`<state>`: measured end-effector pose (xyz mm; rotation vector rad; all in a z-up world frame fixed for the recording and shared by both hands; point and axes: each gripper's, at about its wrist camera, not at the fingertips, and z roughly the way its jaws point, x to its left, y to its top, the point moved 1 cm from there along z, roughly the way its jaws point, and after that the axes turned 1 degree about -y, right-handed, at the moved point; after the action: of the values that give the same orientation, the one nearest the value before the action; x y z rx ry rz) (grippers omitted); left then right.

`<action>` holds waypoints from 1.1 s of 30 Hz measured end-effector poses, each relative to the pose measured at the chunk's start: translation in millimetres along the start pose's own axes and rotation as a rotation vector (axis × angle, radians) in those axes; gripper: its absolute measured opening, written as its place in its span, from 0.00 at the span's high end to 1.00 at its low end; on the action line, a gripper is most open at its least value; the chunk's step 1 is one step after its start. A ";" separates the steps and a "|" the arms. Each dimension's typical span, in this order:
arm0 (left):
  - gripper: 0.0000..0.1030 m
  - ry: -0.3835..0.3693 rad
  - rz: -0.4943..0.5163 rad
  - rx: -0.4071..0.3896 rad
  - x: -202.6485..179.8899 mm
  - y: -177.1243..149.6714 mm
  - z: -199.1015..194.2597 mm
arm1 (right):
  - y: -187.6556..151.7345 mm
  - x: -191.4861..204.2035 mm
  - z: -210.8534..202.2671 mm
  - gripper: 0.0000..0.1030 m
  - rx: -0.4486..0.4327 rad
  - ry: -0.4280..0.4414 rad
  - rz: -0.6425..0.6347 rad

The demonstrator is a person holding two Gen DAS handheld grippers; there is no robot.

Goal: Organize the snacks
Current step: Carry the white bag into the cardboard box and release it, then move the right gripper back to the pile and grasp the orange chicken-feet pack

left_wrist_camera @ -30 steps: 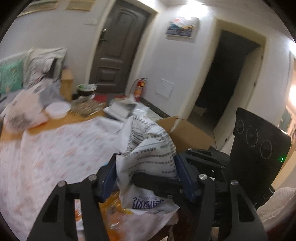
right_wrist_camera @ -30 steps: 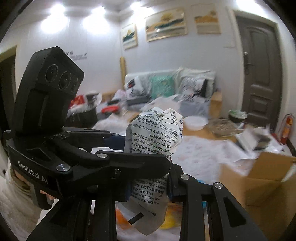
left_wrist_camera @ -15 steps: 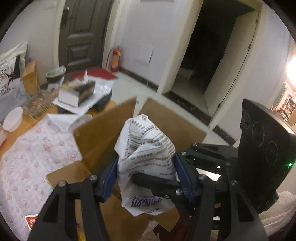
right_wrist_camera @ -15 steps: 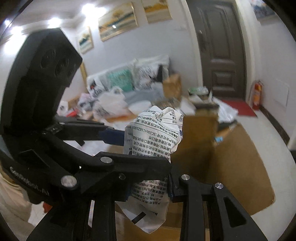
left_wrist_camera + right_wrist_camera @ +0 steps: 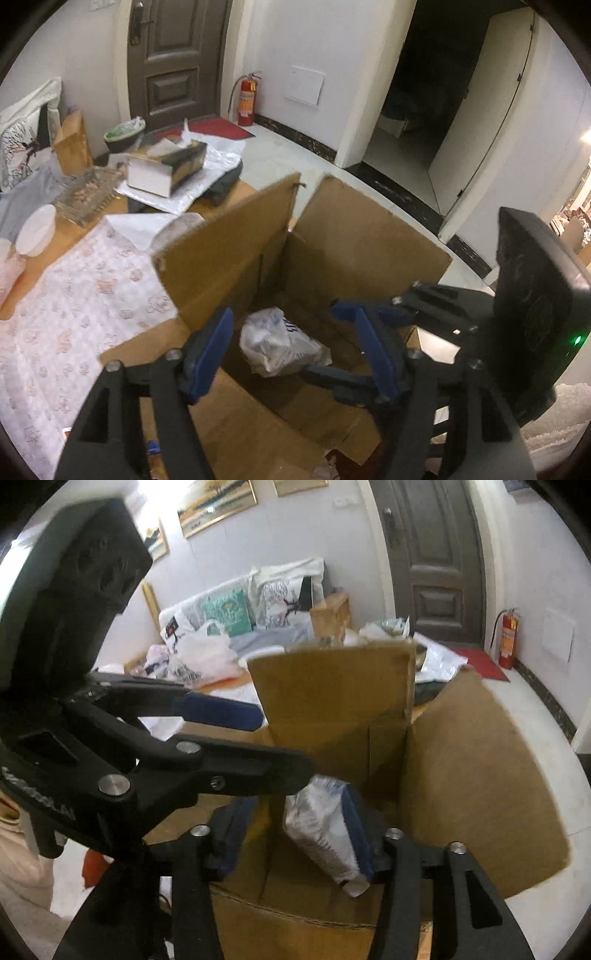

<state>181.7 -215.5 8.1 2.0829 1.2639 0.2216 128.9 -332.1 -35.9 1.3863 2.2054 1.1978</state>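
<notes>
A white printed snack bag (image 5: 280, 347) lies inside the open cardboard box (image 5: 362, 236); it also shows in the right wrist view (image 5: 325, 834), tilted against the box (image 5: 476, 775) interior. My left gripper (image 5: 291, 354) is open and empty above the box opening. My right gripper (image 5: 299, 838) is open, its jaws wide apart over the box, with the bag next to its right finger. The left gripper's body and blue pad (image 5: 218, 710) cross the right wrist view.
The box flaps stand up at the back and right. Behind the box, the table with a floral cloth (image 5: 74, 295) holds a tissue box (image 5: 166, 166), a white bowl (image 5: 35, 230) and bags. A sofa (image 5: 236, 624) is beyond. A fire extinguisher (image 5: 246, 99) stands by the door.
Both grippers carried the bag from over the table to the box, then opened. The bag dropped out of the jaws into the box.
</notes>
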 end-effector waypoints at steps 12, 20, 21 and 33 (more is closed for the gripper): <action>0.20 0.119 -0.081 -0.207 50.4 -50.3 -116.6 | 14.1 83.2 -17.3 0.51 -0.068 0.116 -0.124; 0.19 0.205 -0.186 -0.290 111.7 -125.8 -178.1 | 15.5 170.3 8.3 0.51 -0.014 0.214 -0.215; 0.19 0.211 -0.196 -0.294 119.3 -135.6 -181.0 | 14.2 181.6 14.4 0.51 0.001 0.220 -0.224; 0.19 0.193 -0.338 -0.271 202.0 -244.0 -151.1 | -49.4 244.7 109.2 0.39 0.232 0.149 -0.109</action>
<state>39.3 95.5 -70.6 1.6221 1.5820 0.4219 41.2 -81.1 -95.2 1.2738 2.5574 1.0667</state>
